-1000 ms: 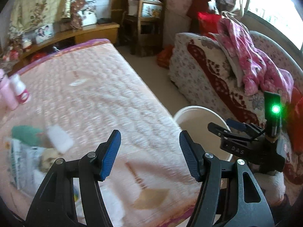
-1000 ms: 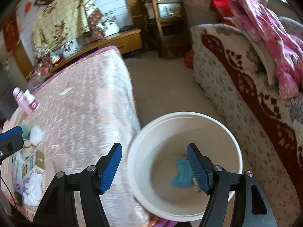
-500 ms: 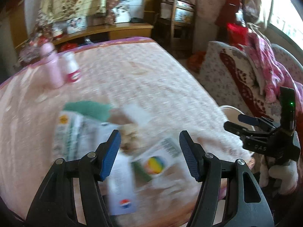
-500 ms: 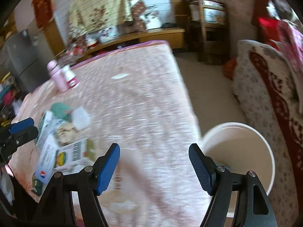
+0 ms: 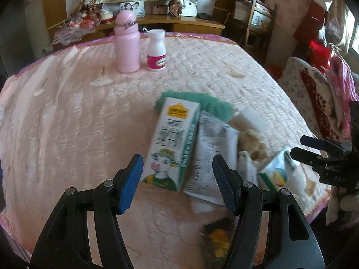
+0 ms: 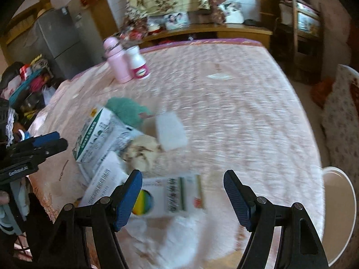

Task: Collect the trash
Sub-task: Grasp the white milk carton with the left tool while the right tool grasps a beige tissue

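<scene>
Pink quilted bed [image 5: 67, 123], trash heaped near its front right edge, likely gathered there within reach of the white bin [image 6: 341, 213] on the floor at far right, cut off by the frame. Far left: pink bottle [image 5: 126, 44] and white jar [image 5: 156, 49], upright, apart from the litter. Left tongs [image 5: 177, 179] open, empty, over milk carton [image 5: 174, 143]. Right tongs [image 6: 182, 192] open, empty, above small box [image 6: 170, 197]. Motion-blurred: green cloth [image 5: 202, 103], receipts, crumpled paper. Bin contents unseen.
</scene>
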`<action>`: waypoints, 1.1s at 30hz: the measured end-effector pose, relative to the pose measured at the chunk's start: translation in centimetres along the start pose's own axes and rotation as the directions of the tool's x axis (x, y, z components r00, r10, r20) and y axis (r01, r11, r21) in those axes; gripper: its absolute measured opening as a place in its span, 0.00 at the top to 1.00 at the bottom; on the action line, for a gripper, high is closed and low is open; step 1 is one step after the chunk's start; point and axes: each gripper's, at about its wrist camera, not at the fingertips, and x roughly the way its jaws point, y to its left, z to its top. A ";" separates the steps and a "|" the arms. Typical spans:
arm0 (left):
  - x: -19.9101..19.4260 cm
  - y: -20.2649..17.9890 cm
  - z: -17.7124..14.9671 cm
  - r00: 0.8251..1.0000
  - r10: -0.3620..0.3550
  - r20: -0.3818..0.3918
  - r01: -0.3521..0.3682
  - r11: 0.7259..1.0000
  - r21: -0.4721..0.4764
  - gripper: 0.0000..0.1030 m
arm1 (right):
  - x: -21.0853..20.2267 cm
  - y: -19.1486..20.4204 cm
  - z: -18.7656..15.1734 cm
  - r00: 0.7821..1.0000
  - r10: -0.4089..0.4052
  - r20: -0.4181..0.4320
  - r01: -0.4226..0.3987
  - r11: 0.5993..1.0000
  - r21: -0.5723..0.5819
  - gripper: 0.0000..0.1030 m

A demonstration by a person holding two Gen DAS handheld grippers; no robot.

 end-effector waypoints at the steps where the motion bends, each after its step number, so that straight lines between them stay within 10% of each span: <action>1: 0.4 0.4 0.1 1.000 -0.008 -0.003 0.008 1.000 -0.003 0.39 | 0.8 0.6 0.3 1.000 0.015 -0.010 -0.015 1.000 -0.001 0.29; 15: 6.5 0.5 2.4 0.998 0.005 -0.067 0.001 0.997 0.080 0.39 | 6.1 2.3 2.4 0.995 0.038 -0.091 -0.038 0.999 0.005 0.34; 19: 7.2 1.1 2.2 0.996 -0.016 -0.092 0.021 0.998 0.053 0.44 | 7.8 2.2 2.5 0.990 0.091 -0.112 -0.086 0.995 0.047 0.60; 33: 1.0 0.9 2.2 0.999 -0.037 0.007 0.037 0.999 0.028 0.47 | 1.9 2.9 2.1 0.994 0.109 0.016 -0.109 0.994 -0.010 0.73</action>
